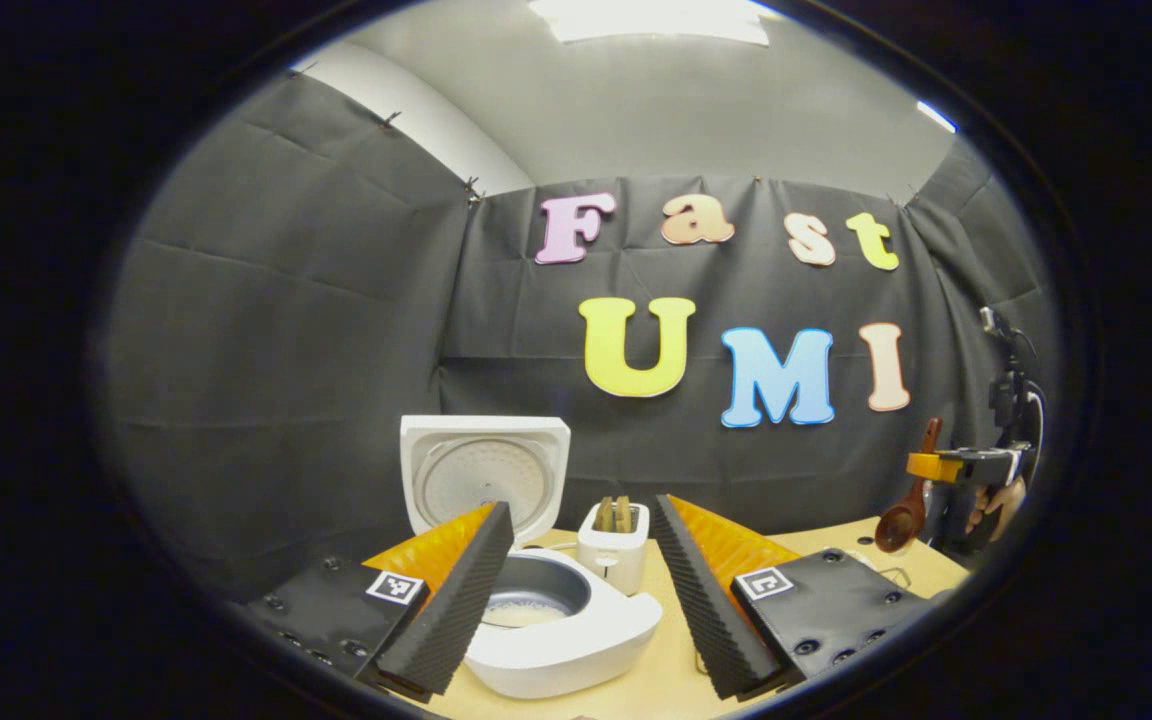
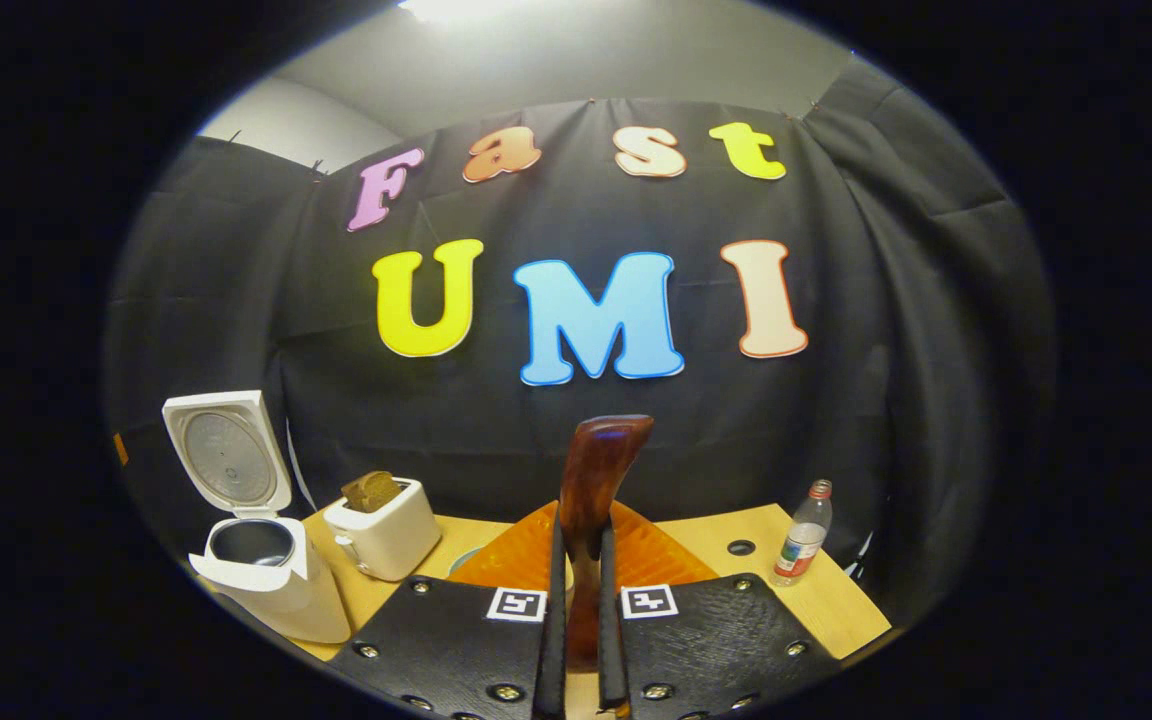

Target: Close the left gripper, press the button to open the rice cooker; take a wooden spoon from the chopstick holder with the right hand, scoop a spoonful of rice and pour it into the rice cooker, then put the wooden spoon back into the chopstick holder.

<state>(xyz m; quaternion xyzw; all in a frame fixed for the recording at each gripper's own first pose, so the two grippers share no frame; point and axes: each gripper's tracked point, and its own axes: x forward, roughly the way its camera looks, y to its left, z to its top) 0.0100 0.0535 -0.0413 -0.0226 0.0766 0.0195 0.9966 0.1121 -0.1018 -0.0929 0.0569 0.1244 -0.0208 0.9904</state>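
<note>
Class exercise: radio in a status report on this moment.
Left hand-held gripper open. Right hand-held gripper shut on wooden spoon. Rice cooker lid up.

The wooden spoon [image 2: 591, 480] is clamped upright between the right gripper [image 2: 581, 640] jaws. The rice cooker [image 2: 261, 570] is seen open at left on the surface [image 2: 736, 575].
</note>
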